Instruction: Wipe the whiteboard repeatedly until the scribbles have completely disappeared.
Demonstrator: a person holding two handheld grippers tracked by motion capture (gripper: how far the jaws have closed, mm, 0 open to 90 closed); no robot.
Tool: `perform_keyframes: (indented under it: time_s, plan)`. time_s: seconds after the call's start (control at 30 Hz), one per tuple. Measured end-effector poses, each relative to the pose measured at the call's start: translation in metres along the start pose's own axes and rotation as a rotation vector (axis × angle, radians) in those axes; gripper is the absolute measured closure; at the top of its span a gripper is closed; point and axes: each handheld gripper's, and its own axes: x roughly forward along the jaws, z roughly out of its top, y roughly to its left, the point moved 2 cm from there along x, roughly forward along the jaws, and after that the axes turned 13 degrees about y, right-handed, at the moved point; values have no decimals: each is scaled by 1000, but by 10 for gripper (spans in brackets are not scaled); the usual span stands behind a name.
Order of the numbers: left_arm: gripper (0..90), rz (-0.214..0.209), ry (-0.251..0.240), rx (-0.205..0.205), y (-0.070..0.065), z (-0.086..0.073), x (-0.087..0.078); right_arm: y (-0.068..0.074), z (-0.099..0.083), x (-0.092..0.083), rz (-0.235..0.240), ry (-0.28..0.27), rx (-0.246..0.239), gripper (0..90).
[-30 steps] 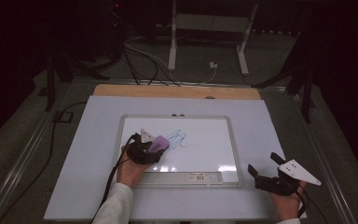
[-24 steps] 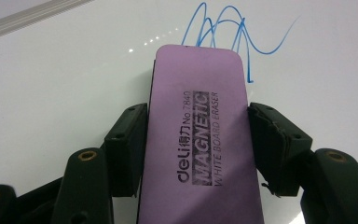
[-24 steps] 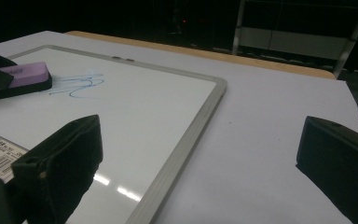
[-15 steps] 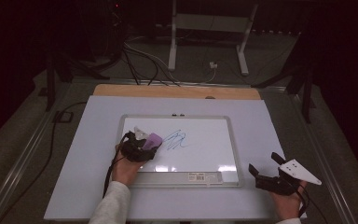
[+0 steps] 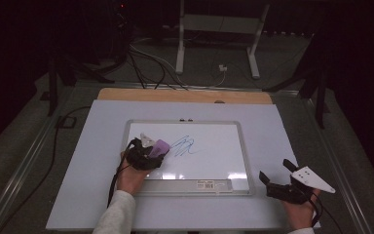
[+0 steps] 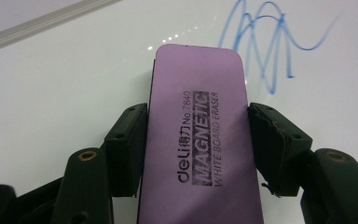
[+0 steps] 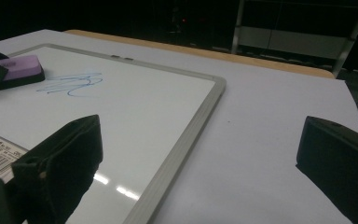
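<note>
Purple eraser (image 6: 198, 135) — clamped between left gripper (image 6: 198, 144) jaws.

Purple eraser (image 6: 198, 135) flat on whiteboard (image 5: 214, 156)

**Around the work: counter, cables and stands**

A white sheet (image 5: 185, 214) covers most of the counter, and a strip of bare wood (image 5: 126, 95) shows along its far edge. A grey metal rail (image 5: 17, 178) runs down the counter's left side, and another (image 5: 343, 170) down its right. Beyond the far edge, a pale stand (image 5: 216, 22) with two legs rests on the floor. Black cables (image 5: 146, 58) lie looped on the floor to its left, and a white plug (image 5: 222, 69) sits between the stand's legs. A dark cable (image 5: 58, 134) trails over the left rail beside a small black square (image 5: 65, 122). The background is dark.
</note>
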Motion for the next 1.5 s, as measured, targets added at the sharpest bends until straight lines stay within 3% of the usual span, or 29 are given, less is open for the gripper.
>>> perform_keyframes:
  time_s: [0.1,0.27,0.37,0.47,0.7,0.8,0.9,1.0,1.23,1.33,1.4,1.5]
  plan:
    - [417,-19,-3,14,-10,0,1,0,0,0,0,-1,-2,7]
    - [417,-43,1,76,-30,1,0,2,0,1,3,3,-4,7]
    - [417,-29,2,93,-33,2,0,2,0,1,1,3,-10,7]
    - [417,6,3,91,-31,3,1,2,0,0,0,4,-6,7]
    - [417,96,11,20,-9,8,3,0,0,0,-1,2,0,7]
    - [418,99,8,-12,-4,9,5,-1,0,-1,-2,1,5,7]
    - [417,111,13,-4,-7,11,5,0,0,0,-1,2,0,7]
    - [418,79,10,13,-14,12,6,1,0,1,2,5,0,7]
    - [418,5,10,114,-53,18,8,1,0,1,4,5,-1,7]
    - [417,31,12,146,-62,21,9,1,0,1,4,5,0,7]
    - [418,40,15,125,-60,23,10,0,0,0,3,2,-2,7]
    - [418,93,26,83,-47,24,10,-1,0,-1,0,0,3,7]
